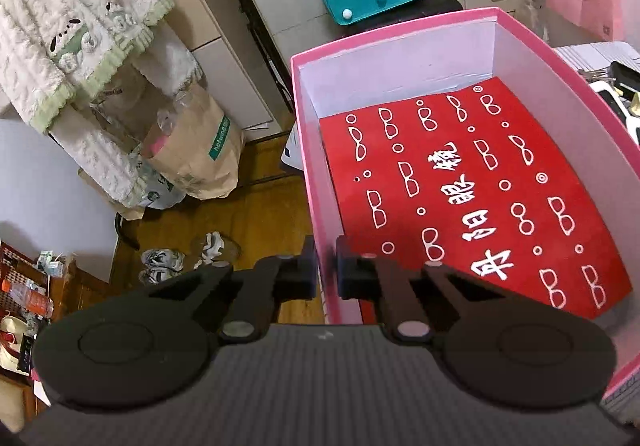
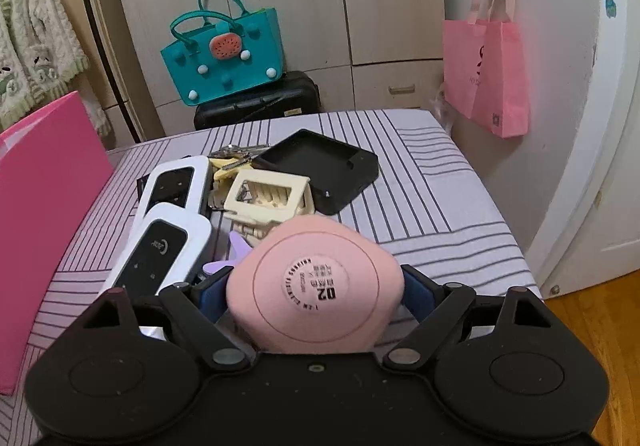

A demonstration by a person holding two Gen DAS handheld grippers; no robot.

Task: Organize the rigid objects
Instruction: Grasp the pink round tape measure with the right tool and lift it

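Observation:
My left gripper (image 1: 326, 266) is shut on the left wall of the pink box (image 1: 316, 182). A red card (image 1: 472, 198) with white glasses drawings lies on the box floor. My right gripper (image 2: 314, 286) is shut on a pink rounded case (image 2: 316, 294) with a round label, held above the striped table (image 2: 432, 198). Behind it lie two white devices with black screens (image 2: 160, 250) (image 2: 176, 182), a cream plastic frame (image 2: 268, 194), a black tray (image 2: 320, 166), keys (image 2: 236, 154) and a purple piece (image 2: 236, 250). The pink box's side (image 2: 44, 206) shows at the left.
A teal bag (image 2: 228, 54) sits on a black case (image 2: 260, 102) behind the table. A pink bag (image 2: 488, 74) hangs on the right wall. In the left wrist view, paper bags (image 1: 196, 150), hanging clothes (image 1: 72, 26) and shoes (image 1: 180, 254) are at the left on the wooden floor.

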